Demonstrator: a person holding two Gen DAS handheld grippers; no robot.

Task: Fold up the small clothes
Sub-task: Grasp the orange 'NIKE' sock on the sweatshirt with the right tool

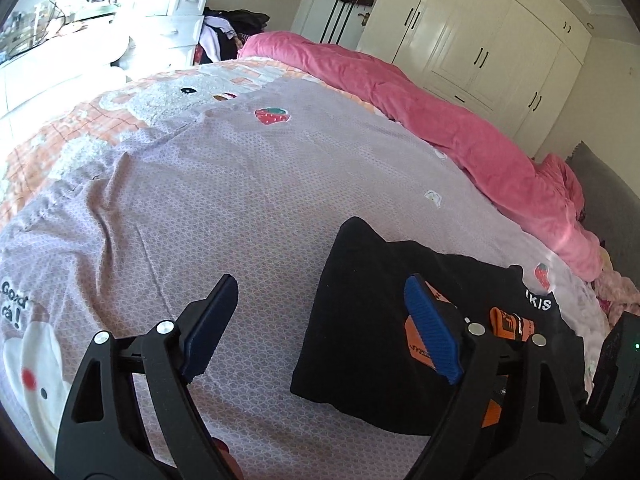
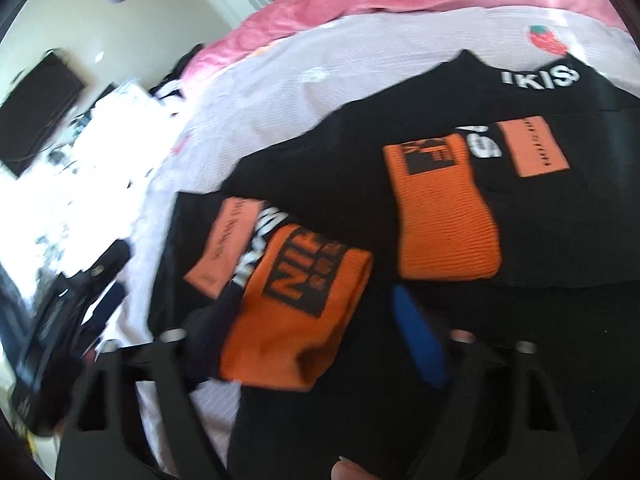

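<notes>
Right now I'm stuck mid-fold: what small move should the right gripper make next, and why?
Probably close the right gripper on the near orange cuff: it lies between its fingers, with the blue pad seemingly not touching it.

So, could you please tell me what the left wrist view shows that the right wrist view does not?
Only the left wrist view shows the white wardrobe, the white drawer unit, and the left gripper, jaws open with nothing between them. Only the right wrist view shows both orange cuffs fully, a dark screen, and the right gripper, jaws around the nearer orange cuff; whether they press it is unclear. Both show the black garment, the pink duvet and the lilac bedsheet.
</notes>
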